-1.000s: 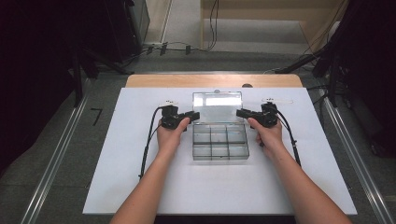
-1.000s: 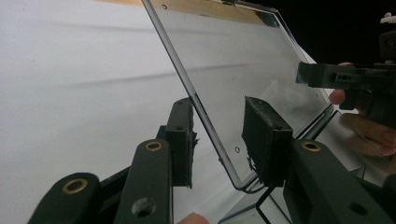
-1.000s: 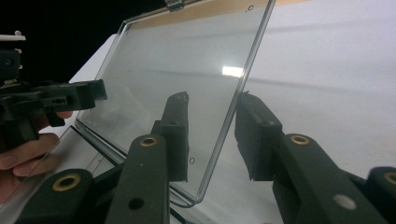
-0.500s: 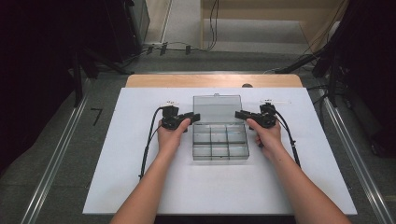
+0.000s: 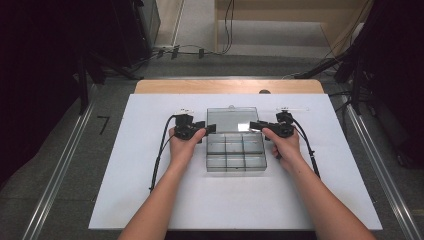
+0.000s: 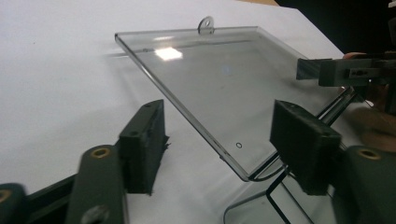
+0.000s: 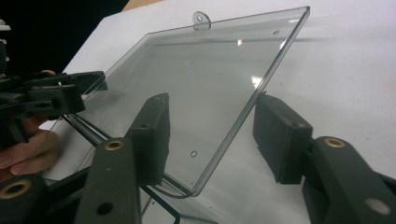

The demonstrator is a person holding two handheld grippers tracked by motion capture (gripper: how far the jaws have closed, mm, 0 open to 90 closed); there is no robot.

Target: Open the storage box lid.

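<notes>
Beside lid [image 5: 231, 120] edges | left gripper [image 5: 207, 128], right gripper [image 5: 254, 125] jaws opening, unclamped

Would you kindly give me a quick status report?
Both grippers open, jaws just opening, astride lid edges. Box open on table. Nothing in the way.

The high view looks forward and down from above the person's side, taking in the whole table [image 5: 150, 200]. Each gripper view sits close, low at the box's side edges, facing inward along its jaws. All three share the open lid [image 5: 231, 120] [image 6: 219, 88] [image 7: 210, 84].
</notes>
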